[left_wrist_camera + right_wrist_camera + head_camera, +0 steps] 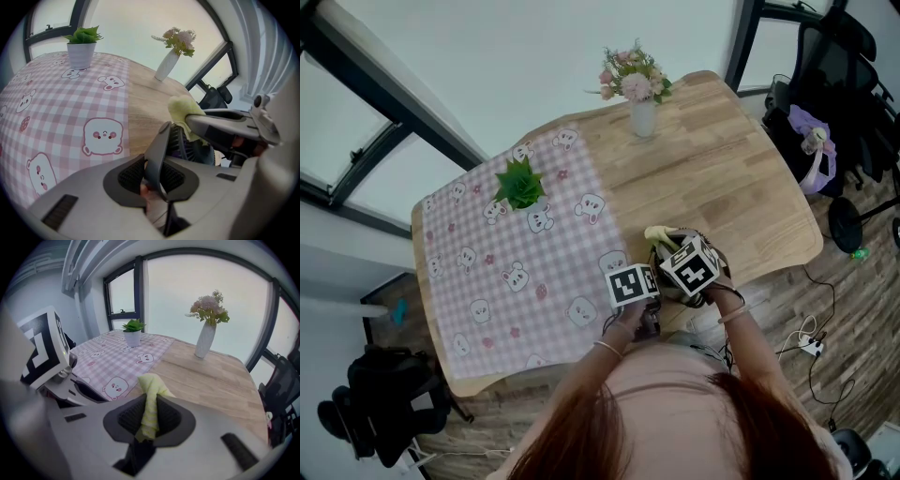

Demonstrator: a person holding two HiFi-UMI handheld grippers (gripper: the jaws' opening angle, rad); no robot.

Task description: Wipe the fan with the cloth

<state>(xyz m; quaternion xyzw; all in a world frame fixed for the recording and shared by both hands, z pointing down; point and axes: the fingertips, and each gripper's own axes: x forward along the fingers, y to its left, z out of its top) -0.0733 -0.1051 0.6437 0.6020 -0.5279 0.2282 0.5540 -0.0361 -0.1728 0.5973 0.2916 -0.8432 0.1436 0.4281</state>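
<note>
The fingers point(130, 175) of the left gripper point(157, 177) stand partly closed and clamp a flat dark grey part of the fan point(186, 147). This part rises slanting from the pads, up and a little to the right. The round purple grille sits just behind it, on the right. The fingers point(169, 416) of the right gripper point(149, 417) are closed on the yellow cloth point(151, 392), and a folded end sticks out past their tips. In the left gripper view this end lies on the top rim of the grille and seems to touch it. So the fan is left of the cloth and just below it, at the near edge of the desk point(741, 187), where the 2 grippers meet. I judge that the coming wipe must go down over the grille, the right hand moving and the left hand only holding.
</note>
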